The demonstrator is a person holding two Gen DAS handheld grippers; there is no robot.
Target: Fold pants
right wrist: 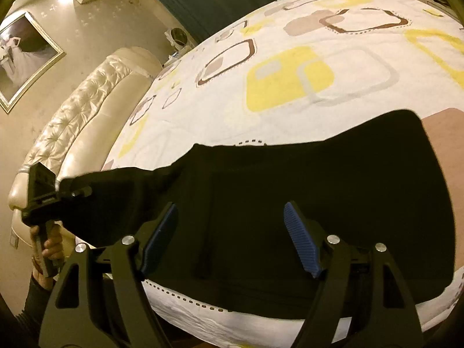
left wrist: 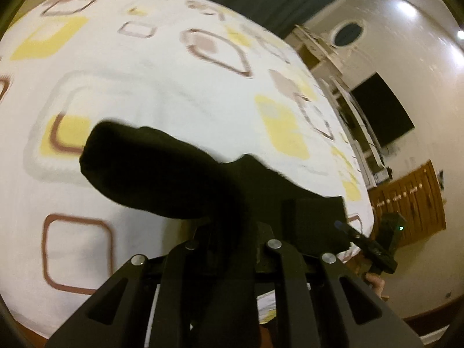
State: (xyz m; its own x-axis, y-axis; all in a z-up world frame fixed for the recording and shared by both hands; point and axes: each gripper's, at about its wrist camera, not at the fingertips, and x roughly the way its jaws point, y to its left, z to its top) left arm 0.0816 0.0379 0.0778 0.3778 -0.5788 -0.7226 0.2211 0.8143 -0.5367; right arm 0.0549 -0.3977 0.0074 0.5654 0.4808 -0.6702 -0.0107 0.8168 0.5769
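- Holding the pants (right wrist: 290, 203) in the left claw (left wrist: 232, 232), you are clamping a bunched edge of black cloth between pads pressed together, and that end is hanging clear above the bed (left wrist: 162, 87).
- The rest of the pants is lying spread flat on the near part of the bed, close to its edge, seen in the right wrist view.
- Your right claw (right wrist: 232, 237) is standing with its blue pads (right wrist: 301, 243) apart over the cloth, nothing pinched between them; the jaws are widening a touch.
- In that same view your left claw (right wrist: 78, 191) is showing at the left, with the lifted corner pulled taut towards it.
- To do this fold well, you are probably wanting a second grip: bring the right claw down on the matching edge and close on one clean layer, not a clump.
- Keep both ends level as you carry the cloth over, so the fold line is lying straight.
- Watch the near bed edge; slack cloth there could slide off.
- The left view is blurred, so how many layers you are holding I cannot tell.
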